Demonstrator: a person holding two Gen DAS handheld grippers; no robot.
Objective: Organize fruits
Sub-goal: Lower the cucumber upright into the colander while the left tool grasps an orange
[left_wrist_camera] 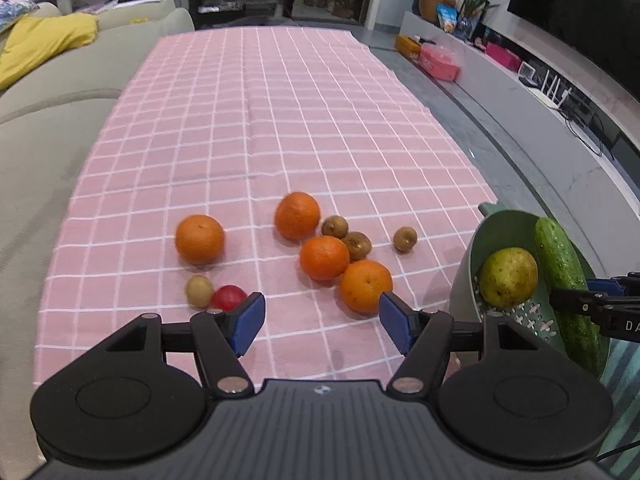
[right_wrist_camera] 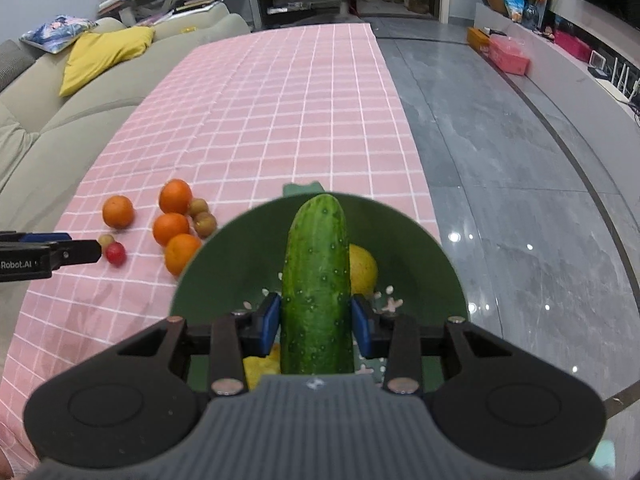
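Cucumber over the colander, most fruit left

Your right hand-held gripper (right_wrist_camera: 316, 322) clamps the cucumber (right_wrist_camera: 316, 276) above the green colander (right_wrist_camera: 420, 248); your left hand-held gripper (left_wrist_camera: 322, 320) gapes empty before four oranges (left_wrist_camera: 324, 258).

Four oranges (left_wrist_camera: 324, 258) are grouped on the desk (left_wrist_camera: 280, 120), with a fifth orange (left_wrist_camera: 199, 239) set apart to their left. Small fruits (left_wrist_camera: 346, 234) lie beside the group. At the desk's right edge stands a bowl (right_wrist_camera: 240, 264), in which a cucumber (right_wrist_camera: 316, 280) is held over a pear (left_wrist_camera: 508, 278) by the right tool (right_wrist_camera: 316, 320).
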